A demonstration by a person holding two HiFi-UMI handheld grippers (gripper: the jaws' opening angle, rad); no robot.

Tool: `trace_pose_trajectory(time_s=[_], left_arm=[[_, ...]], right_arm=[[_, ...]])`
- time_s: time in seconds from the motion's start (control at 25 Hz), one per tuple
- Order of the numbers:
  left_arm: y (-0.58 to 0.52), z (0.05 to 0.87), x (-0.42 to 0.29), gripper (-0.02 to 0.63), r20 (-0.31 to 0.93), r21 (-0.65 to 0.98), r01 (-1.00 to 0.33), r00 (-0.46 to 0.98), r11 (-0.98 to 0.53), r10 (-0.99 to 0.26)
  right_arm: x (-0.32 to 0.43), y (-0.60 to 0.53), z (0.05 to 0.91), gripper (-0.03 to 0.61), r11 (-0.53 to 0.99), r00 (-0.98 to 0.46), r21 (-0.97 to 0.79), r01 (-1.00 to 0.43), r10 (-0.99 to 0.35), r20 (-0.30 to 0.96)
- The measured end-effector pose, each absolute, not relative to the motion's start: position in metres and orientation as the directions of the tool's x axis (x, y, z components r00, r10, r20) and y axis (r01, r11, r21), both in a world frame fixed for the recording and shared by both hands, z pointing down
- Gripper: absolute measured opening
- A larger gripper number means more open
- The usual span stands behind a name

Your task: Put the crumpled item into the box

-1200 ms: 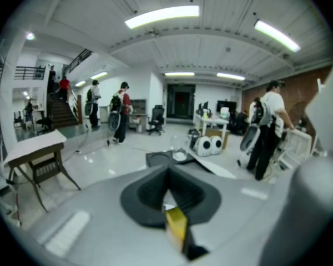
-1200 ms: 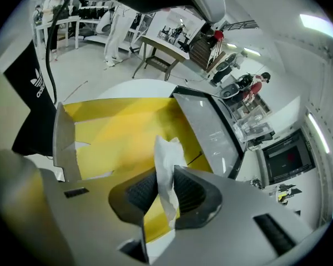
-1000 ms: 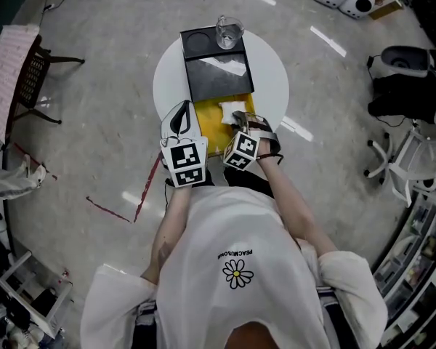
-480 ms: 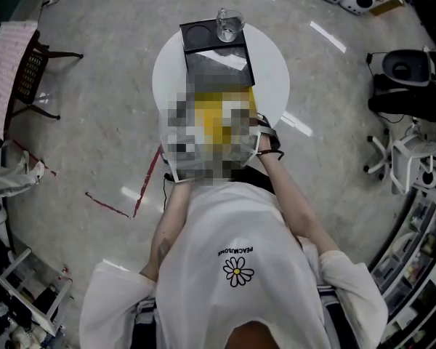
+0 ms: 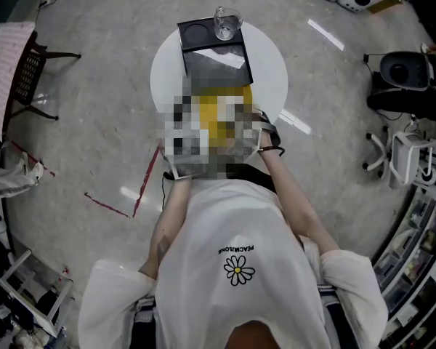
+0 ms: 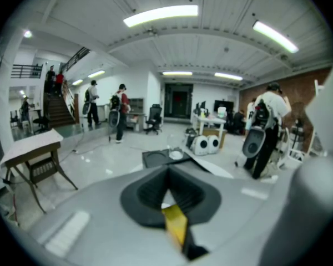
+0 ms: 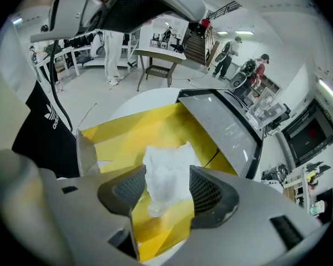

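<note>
Right tool point(image 7: 166, 177) just opened around crumpled item point(image 7: 165, 168).

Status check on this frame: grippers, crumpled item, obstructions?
Left gripper shut on box flap. Right gripper: jaws have just been opening, crumpled item sits between them, inside yellow box. Nothing seen in the way.

Box point(image 7: 155, 129): yellow inside, grey lid panel point(image 7: 225, 126); crumpled item point(image 7: 165, 173): white. Round table point(image 5: 270, 67): white; tray point(image 5: 198, 36): black. Person's T-shirt point(image 5: 236, 220): white, printed with a white-petalled, yellow-centred daisy point(image 5: 237, 270).
</note>
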State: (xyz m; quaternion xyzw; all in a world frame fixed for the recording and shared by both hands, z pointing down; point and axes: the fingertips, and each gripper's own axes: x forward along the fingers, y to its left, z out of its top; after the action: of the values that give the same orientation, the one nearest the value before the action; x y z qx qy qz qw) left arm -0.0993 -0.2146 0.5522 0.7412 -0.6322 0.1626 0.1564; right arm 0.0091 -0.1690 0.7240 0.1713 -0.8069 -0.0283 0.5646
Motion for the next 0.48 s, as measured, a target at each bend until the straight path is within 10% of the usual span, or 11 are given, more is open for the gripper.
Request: trace_pose_trajectory(time_s=[0.48], left_arm=[[-0.230, 0.538, -0.082, -0.002, 0.401, 0.020, -0.978, 0.198, -0.207, -0.894]], right_arm=[[0.000, -0.200, 0.666, 0.261, 0.917, -0.376, 0.311, -0.251, -0.388, 0.841]])
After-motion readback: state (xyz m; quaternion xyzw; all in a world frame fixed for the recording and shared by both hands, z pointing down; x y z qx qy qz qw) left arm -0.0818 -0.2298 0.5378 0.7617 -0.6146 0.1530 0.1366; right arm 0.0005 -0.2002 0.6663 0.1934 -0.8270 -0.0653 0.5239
